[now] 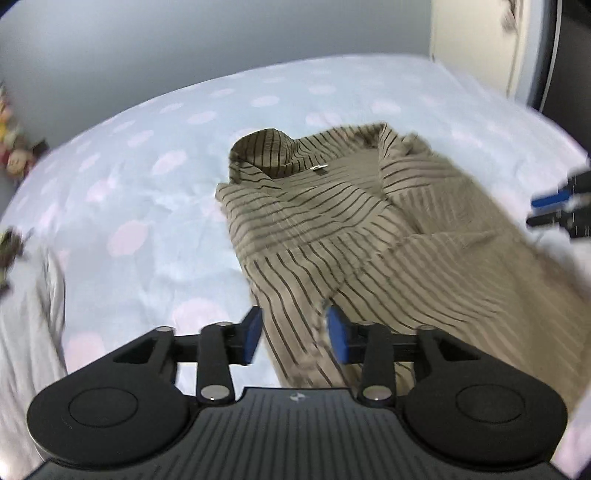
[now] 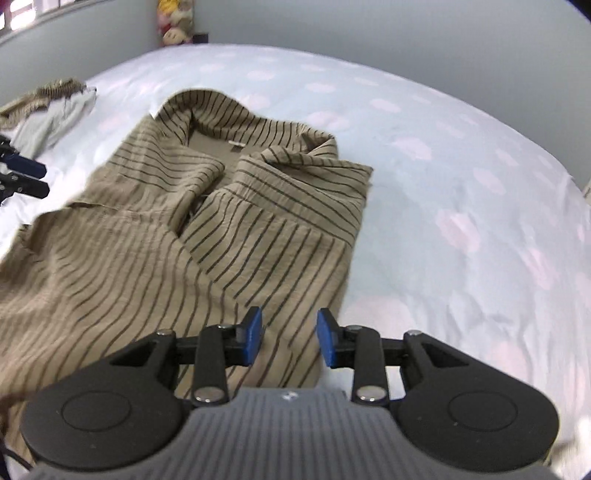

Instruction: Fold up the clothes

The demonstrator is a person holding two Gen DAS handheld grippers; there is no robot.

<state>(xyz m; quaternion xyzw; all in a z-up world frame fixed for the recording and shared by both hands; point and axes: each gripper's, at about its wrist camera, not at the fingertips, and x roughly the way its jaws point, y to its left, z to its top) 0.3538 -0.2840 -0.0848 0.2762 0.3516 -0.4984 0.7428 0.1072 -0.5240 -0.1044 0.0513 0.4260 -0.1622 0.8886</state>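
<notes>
A tan shirt with dark stripes (image 1: 332, 221) (image 2: 207, 221) lies collar-away on the bed, both side panels folded in over its middle. My left gripper (image 1: 293, 334) hovers over the shirt's lower left edge, its blue pads (image 1: 252, 332) apart with cloth lying below the gap, not pinched. My right gripper (image 2: 290, 338) hovers over the lower right edge, its blue pads (image 2: 327, 338) likewise apart and holding nothing. Each gripper shows at the margin of the other's view: the right gripper (image 1: 535, 212) and the left gripper (image 2: 42, 179).
The bed sheet (image 1: 147, 166) (image 2: 461, 184) is pale blue with pink spots. A grey garment (image 1: 29, 295) lies at the left, and a small pile of clothes (image 2: 55, 103) sits beyond it. Plush toys (image 2: 177, 26) stand at the wall. A white cupboard (image 1: 480, 44) is at the right.
</notes>
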